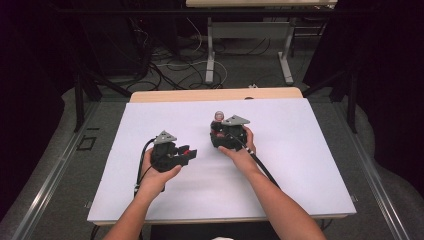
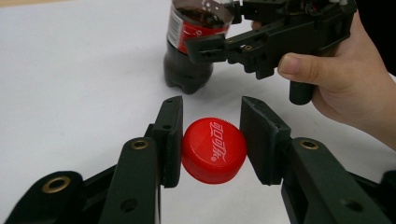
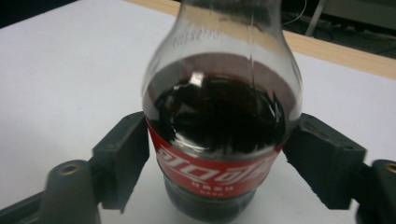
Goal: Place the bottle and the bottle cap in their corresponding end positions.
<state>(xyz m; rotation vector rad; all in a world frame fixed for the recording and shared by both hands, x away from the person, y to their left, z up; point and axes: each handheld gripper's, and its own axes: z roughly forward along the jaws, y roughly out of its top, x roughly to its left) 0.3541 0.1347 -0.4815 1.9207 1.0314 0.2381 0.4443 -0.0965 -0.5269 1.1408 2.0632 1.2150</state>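
A small cola bottle (image 1: 218, 119) (image 2: 190, 65) (image 3: 219, 135) with a red label stands uncapped and upright on the white table top (image 1: 300, 165). My right gripper (image 1: 217, 129) (image 2: 201, 44) (image 3: 222, 123) is around its lower body, one pad on each side, close against the label without squeezing it; I read it as open. Its red cap (image 1: 186, 149) (image 2: 214, 149) hangs a little above the table, to the left of the bottle and nearer the person. My left gripper (image 1: 186, 151) (image 2: 211, 103) is shut on the cap's sides, printed top facing up.
The white sheet covers a wooden table whose bare far edge (image 1: 215, 95) shows behind the bottle. Beyond it stand another table's legs (image 1: 210, 55) and loose cables (image 1: 165, 70) on the floor. Both forearms come in from the near edge.
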